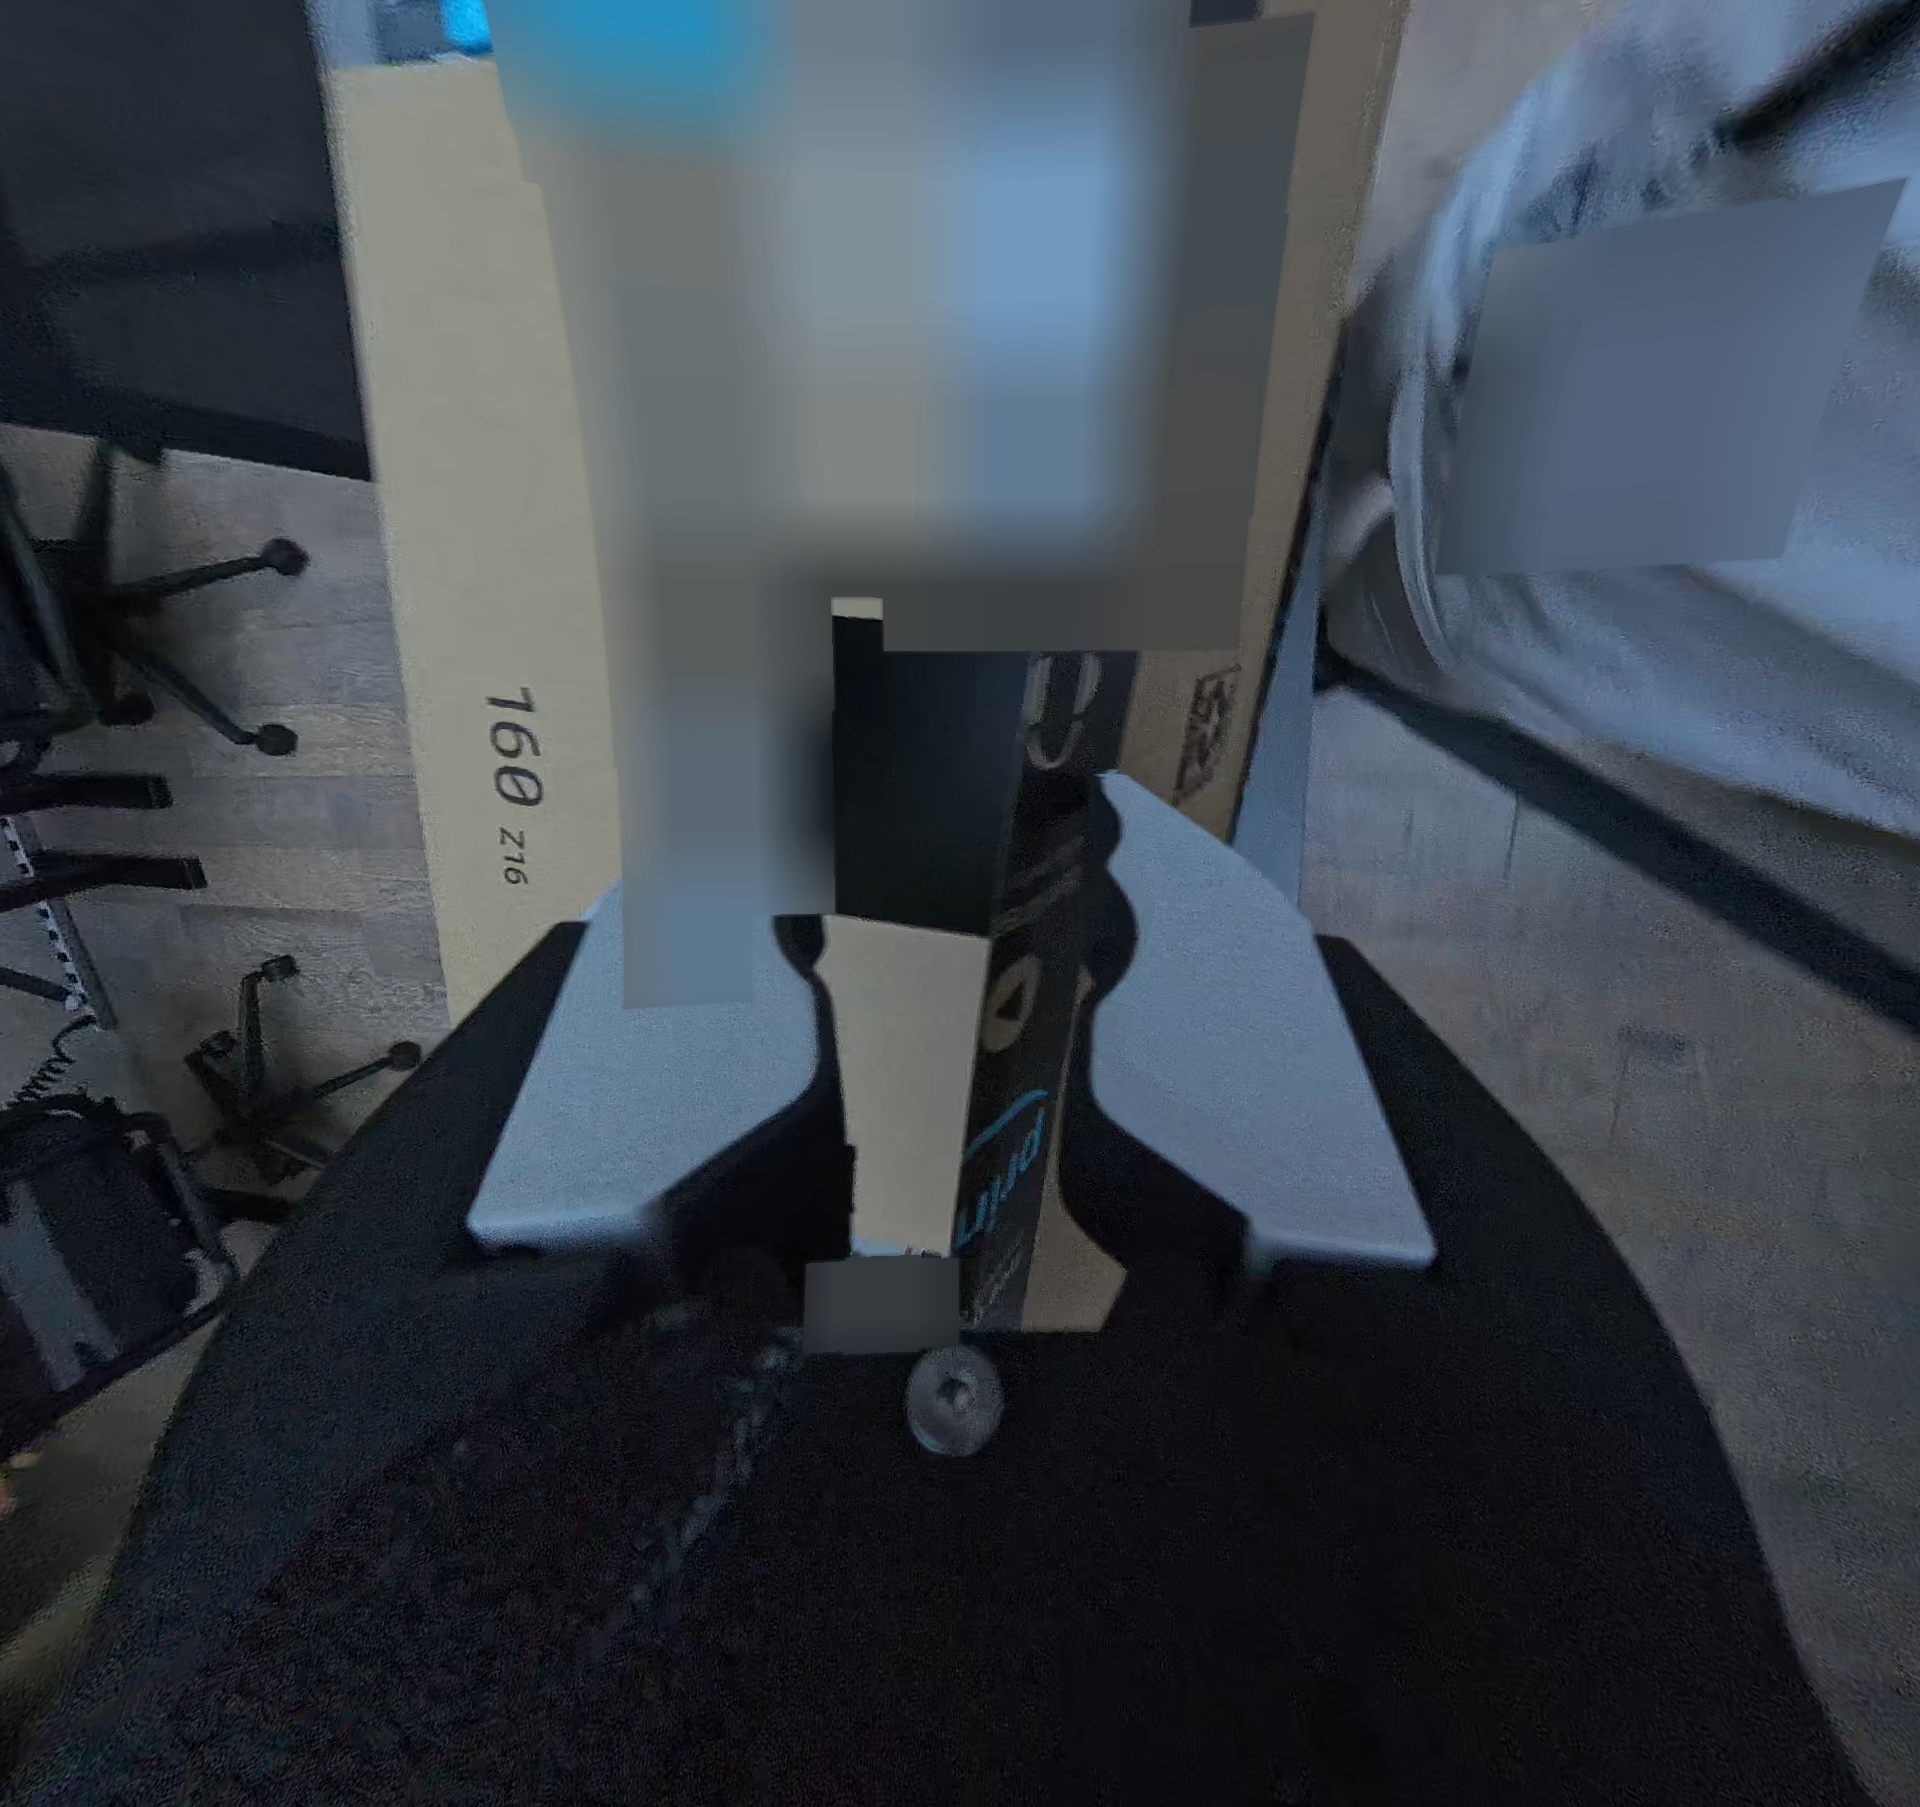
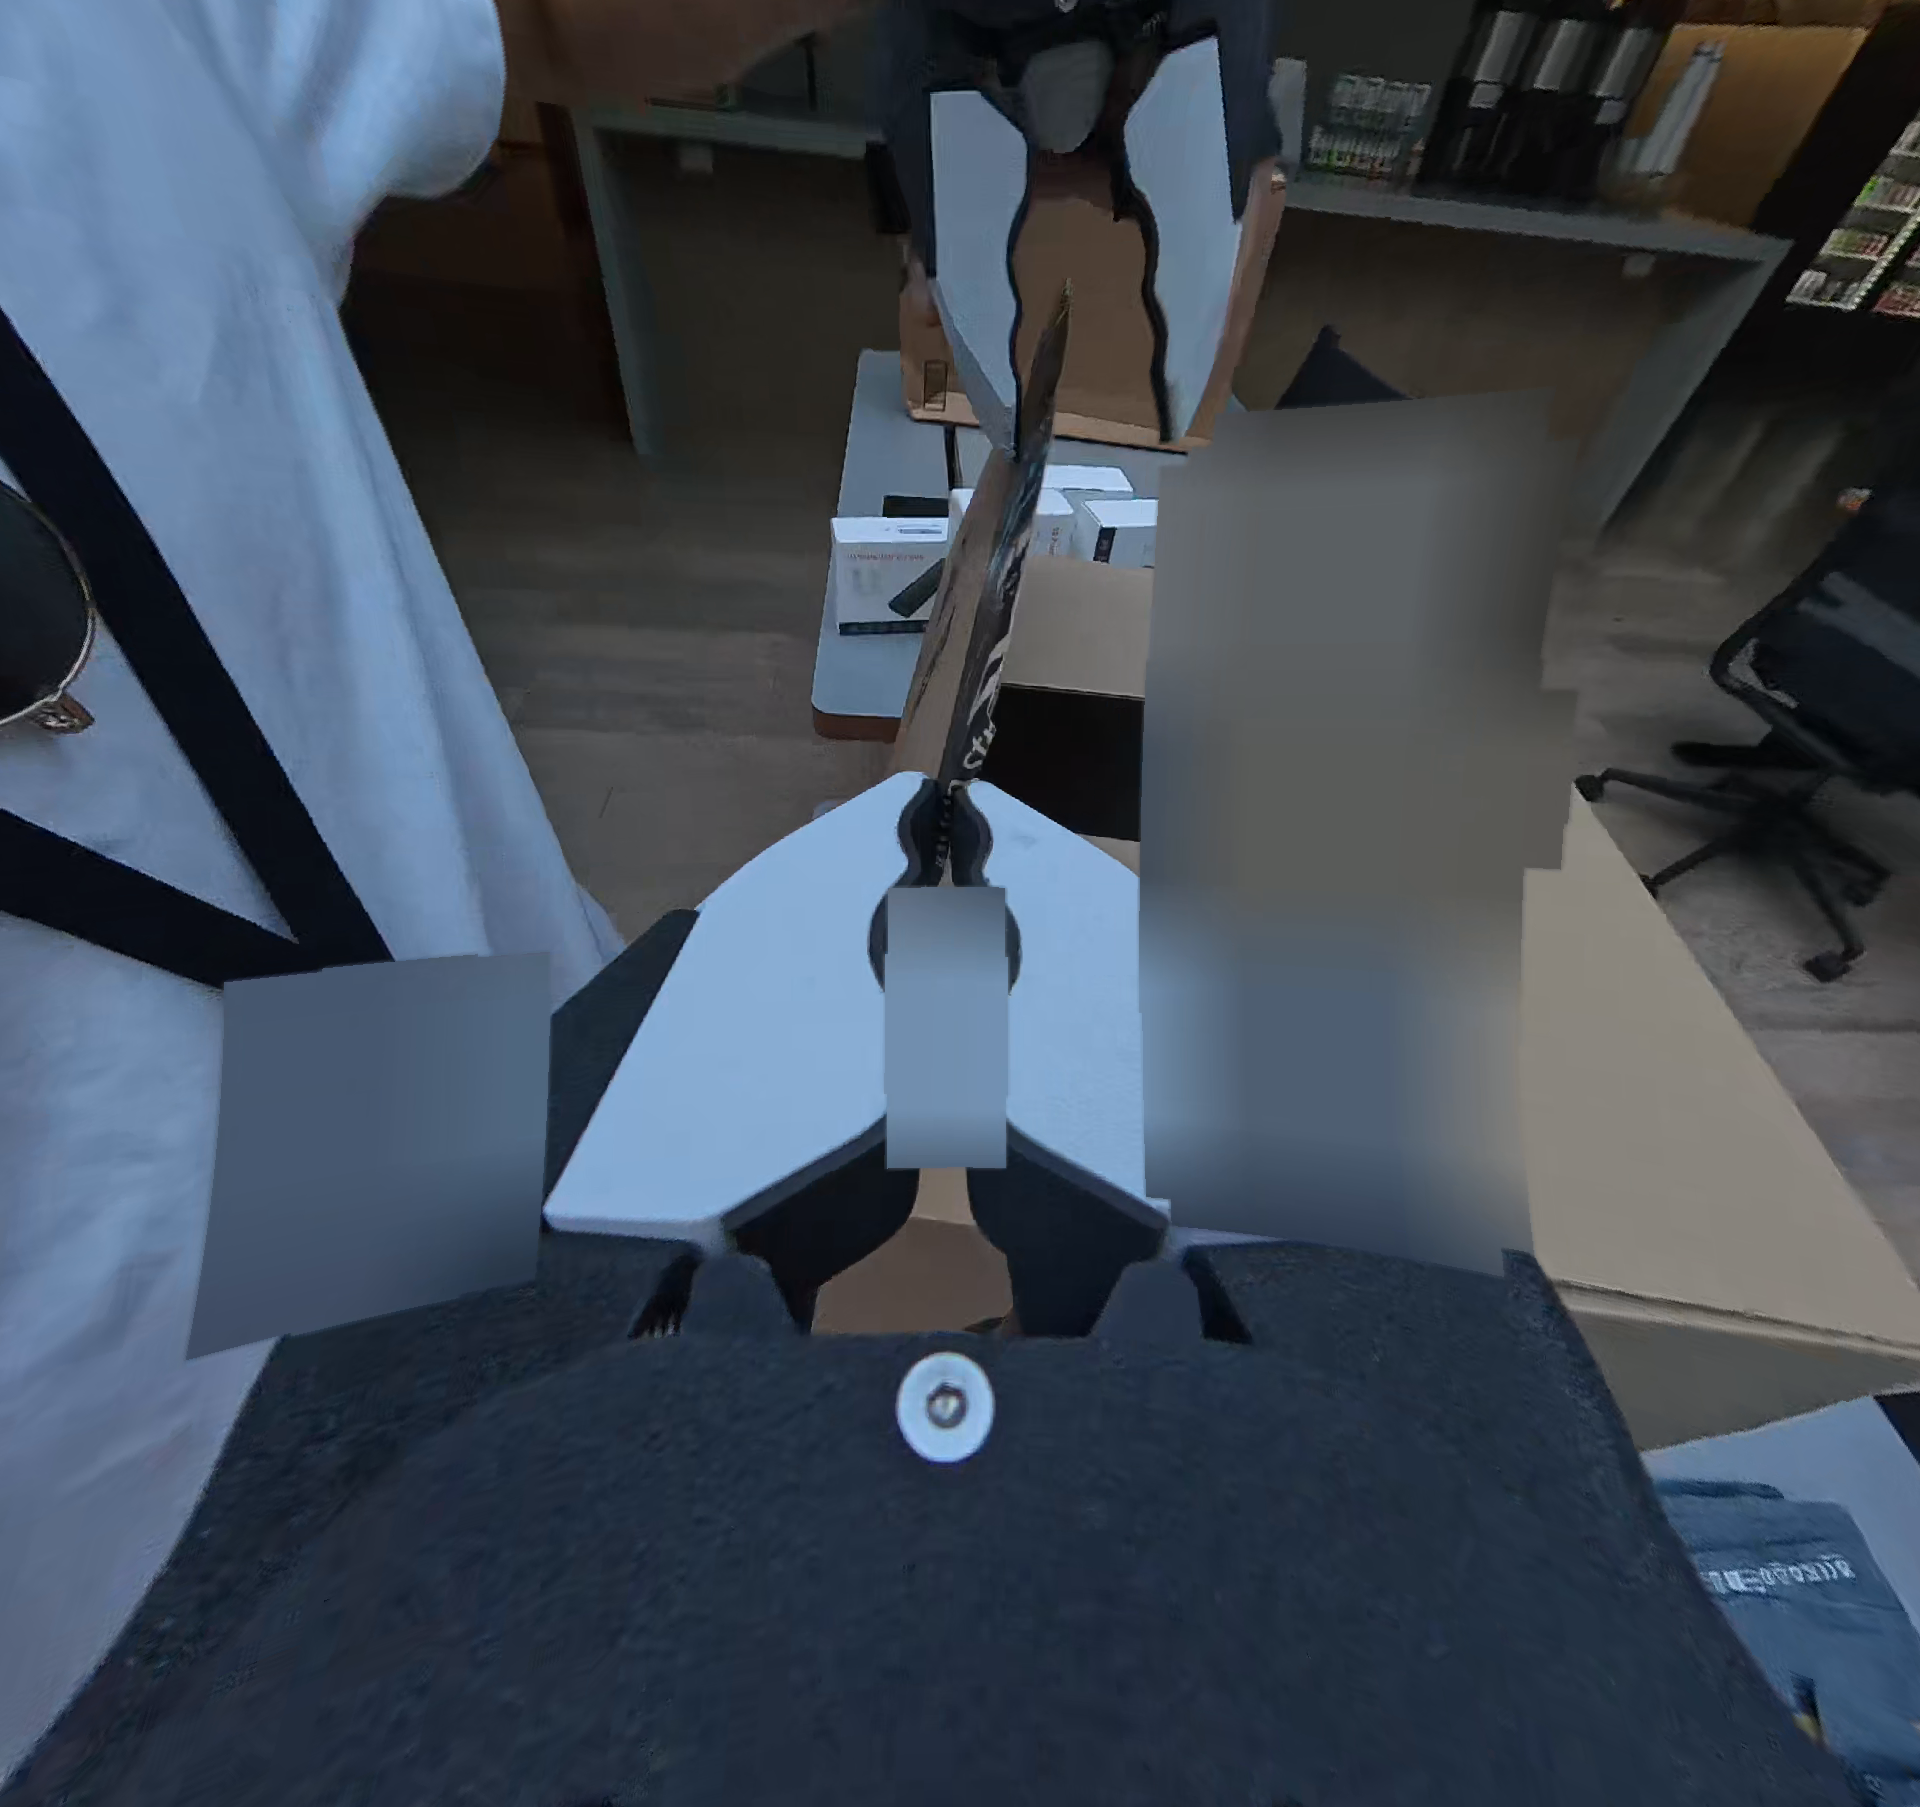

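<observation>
Right gripper (image 2: 948, 827) clamped tight on near end of printed cardboard strip (image 2: 1000, 614); left gripper (image 2: 1081, 407) parted around far end.

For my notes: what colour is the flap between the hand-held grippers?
Black-printed brown cardboard flap; right wrist view.

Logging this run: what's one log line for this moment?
left claw: open, astride flap edge | right claw: shut on flap | behind: boxes
</observation>
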`<state>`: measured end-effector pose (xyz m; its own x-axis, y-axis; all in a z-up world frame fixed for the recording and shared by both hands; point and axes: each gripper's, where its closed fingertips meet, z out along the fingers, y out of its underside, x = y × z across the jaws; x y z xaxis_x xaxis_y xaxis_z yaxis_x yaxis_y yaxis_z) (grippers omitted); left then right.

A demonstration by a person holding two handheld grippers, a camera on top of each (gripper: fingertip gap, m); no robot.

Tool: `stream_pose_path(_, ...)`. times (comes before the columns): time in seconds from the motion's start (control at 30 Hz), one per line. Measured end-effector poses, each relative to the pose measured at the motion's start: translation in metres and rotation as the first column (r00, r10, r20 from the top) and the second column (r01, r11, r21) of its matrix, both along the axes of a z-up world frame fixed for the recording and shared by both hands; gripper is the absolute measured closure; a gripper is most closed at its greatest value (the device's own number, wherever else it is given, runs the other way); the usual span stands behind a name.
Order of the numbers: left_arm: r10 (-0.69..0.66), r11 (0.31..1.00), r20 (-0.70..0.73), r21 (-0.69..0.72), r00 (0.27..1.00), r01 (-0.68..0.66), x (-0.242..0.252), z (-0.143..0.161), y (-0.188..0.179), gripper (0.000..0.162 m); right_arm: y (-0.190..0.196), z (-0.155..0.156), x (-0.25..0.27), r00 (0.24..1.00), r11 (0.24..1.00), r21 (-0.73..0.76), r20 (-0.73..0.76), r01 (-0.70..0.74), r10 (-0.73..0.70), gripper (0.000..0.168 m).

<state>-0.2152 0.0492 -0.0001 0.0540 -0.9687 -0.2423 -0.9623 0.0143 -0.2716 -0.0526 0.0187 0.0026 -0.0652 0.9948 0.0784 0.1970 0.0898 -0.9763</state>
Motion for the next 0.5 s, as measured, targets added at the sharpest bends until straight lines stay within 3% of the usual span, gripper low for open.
stream_pose_path(0.03, -0.063, 0.998, -0.103, -0.026, 0.993, 0.061, -0.001, -0.008, -0.011, 0.146, -0.006, -0.001, -0.002, 1.000, 1.000, 0.014, 0.024, -0.013, 0.013, 0.167)
stream_pose_path(0.1, -0.087, 0.995, -0.256, 0.024, 0.963, 0.096, -0.005, -0.021, -0.013, 0.148, -0.014, -0.016, -0.005, 0.994, 0.998, 0.006, 0.095, -0.063, 0.062, 0.163)
stream_pose_path(0.17, -0.078, 0.995, -0.290, 0.032, 0.954, 0.091, -0.005, -0.030, -0.018, 0.149, -0.008, -0.024, -0.003, 0.993, 0.996, 0.009, 0.084, -0.089, 0.088, 0.129)
stream_pose_path(0.23, -0.033, 0.993, -0.293, 0.098, 0.955, 0.064, -0.004, -0.029, -0.015, 0.149, 0.021, -0.014, 0.003, 0.997, 0.995, -0.064, 0.015, -0.070, 0.071, 0.112)
stream_pose_path(0.3, -0.018, 0.991, -0.287, 0.119, 0.958, 0.054, -0.002, -0.024, -0.020, 0.149, 0.076, -0.007, -0.006, 0.999, 0.988, -0.146, 0.027, 0.050, -0.046, 0.108)
stream_pose_path(0.4, -0.010, 0.978, -0.324, 0.194, 0.946, 0.077, 0.001, -0.018, -0.027, 0.150, 0.142, -0.040, -0.060, 0.945, 0.982, -0.083, 0.298, 0.169, -0.137, 0.083)
stream_pose_path(0.5, 0.008, 0.962, -0.361, 0.256, 0.933, 0.091, 0.000, -0.014, -0.033, 0.150, 0.167, -0.104, -0.129, 0.766, 0.985, 0.082, 0.620, 0.149, -0.167, 0.051)
